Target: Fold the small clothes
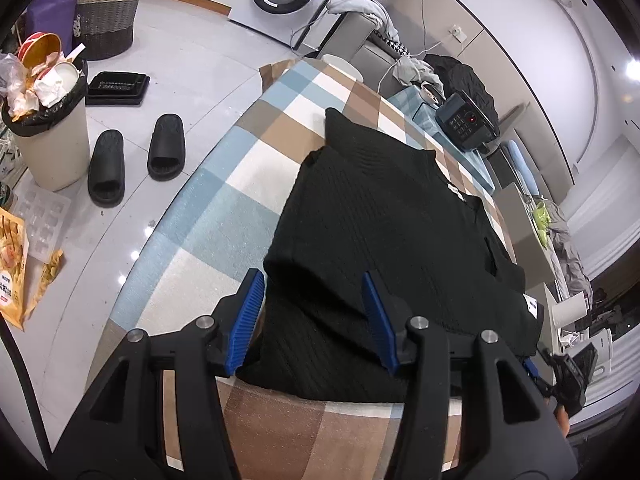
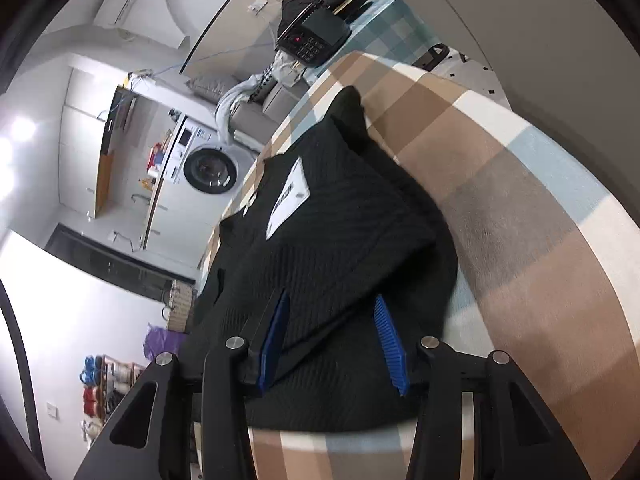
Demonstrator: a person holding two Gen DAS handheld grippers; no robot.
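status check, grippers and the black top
Left gripper open, right gripper open, both over the near hem. Black top part folded on checked cloth. Nothing in the way.

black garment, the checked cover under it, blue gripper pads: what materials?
Black garment: looks like ribbed knit, matte; fine parallel ridges show.
Checked cover: seems a soft short-pile fabric, matte; its surface looks fuzzy, exact fibre unclear.
Blue pads: probably moulded rubber or plastic; fine grooves across the face.
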